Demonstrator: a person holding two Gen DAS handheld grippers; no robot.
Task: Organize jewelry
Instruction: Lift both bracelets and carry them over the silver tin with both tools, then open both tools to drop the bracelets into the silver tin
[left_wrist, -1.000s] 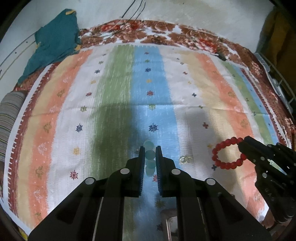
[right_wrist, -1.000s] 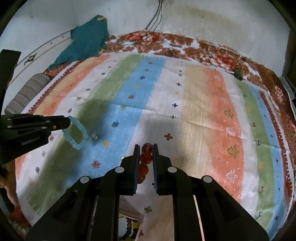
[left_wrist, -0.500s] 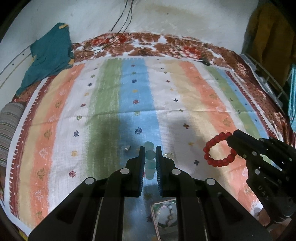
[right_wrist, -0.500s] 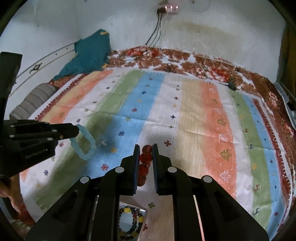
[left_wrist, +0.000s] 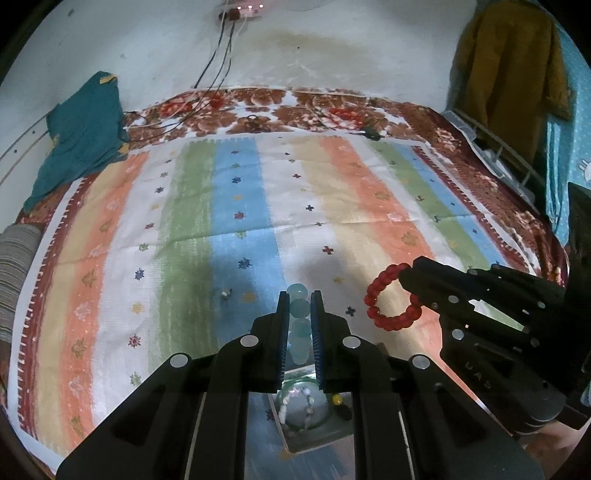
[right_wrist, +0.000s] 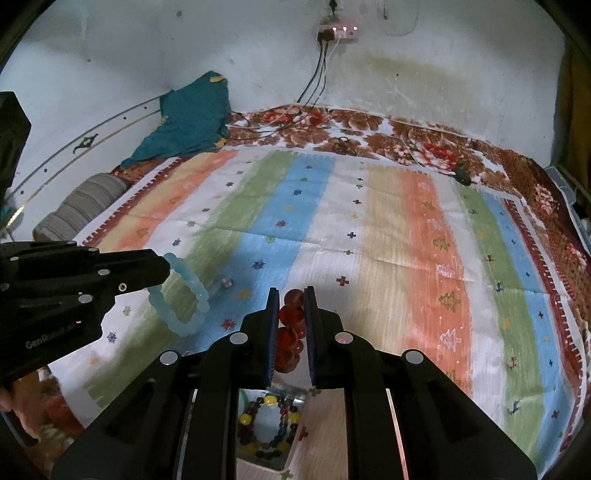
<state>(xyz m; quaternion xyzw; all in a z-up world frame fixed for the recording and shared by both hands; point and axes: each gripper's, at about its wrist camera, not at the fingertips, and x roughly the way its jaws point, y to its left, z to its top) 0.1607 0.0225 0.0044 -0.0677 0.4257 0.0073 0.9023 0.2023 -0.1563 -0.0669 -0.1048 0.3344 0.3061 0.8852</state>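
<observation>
My left gripper (left_wrist: 300, 300) is shut on a pale blue bead bracelet (left_wrist: 298, 325), held above the striped bedspread; the bracelet also shows in the right wrist view (right_wrist: 183, 301). My right gripper (right_wrist: 291, 295) is shut on a red bead bracelet (right_wrist: 290, 332), which also shows in the left wrist view (left_wrist: 391, 301). Below both grippers lies a shiny tray (left_wrist: 314, 432), also in the right wrist view (right_wrist: 255, 454). It holds a light bead bracelet (left_wrist: 301, 406) and a dark and yellow bead bracelet (right_wrist: 267, 424).
A small silver piece (left_wrist: 225, 292) lies on the striped bedspread (left_wrist: 295, 192), left of the left gripper; it also shows in the right wrist view (right_wrist: 226, 283). A teal cloth (left_wrist: 81, 133) lies at the far left. Cables (left_wrist: 218, 74) hang down the wall.
Both grippers have lifted and drawn back with their bracelets, so more of the bed and wall shows. The tray with bracelets has come into view beneath them.
</observation>
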